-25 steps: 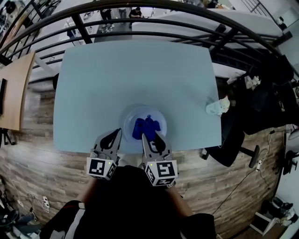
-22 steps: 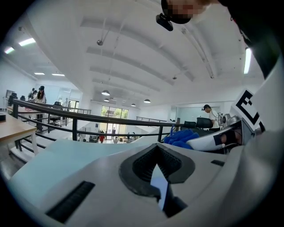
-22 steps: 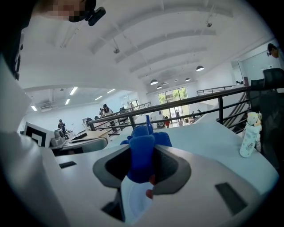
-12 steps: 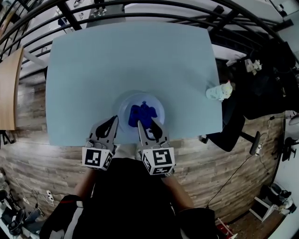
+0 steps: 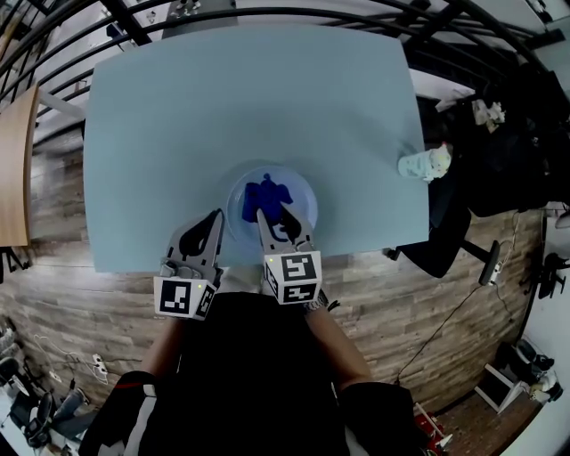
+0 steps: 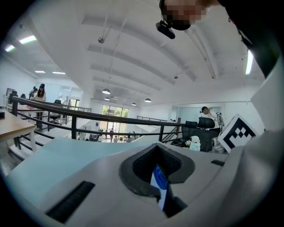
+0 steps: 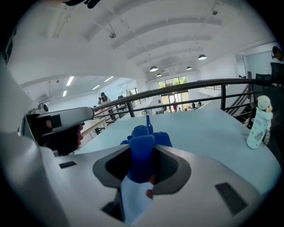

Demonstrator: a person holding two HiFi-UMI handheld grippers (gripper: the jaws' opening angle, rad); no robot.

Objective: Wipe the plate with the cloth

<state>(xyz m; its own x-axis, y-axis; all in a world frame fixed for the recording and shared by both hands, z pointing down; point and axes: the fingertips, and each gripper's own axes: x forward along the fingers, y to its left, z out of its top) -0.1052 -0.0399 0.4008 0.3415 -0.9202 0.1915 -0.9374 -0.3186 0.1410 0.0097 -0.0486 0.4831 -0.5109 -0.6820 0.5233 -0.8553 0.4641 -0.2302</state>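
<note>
My right gripper (image 5: 272, 223) comes in from 6 o'clock, jaws clamped on the blue cloth (image 5: 267, 193) bunched mid-plate (image 5: 301, 191). My left gripper (image 5: 212, 227) sits at the plate's 8 o'clock rim, jaws nearly together and empty.

A pale blue desk (image 5: 249, 107) stands on a wood-plank floor (image 5: 53, 294). A small doll (image 5: 424, 165) stands upright at its right edge. A black railing (image 5: 267, 13) curves past the far side. A dark chair (image 5: 450, 249) sits just off the right edge.
</note>
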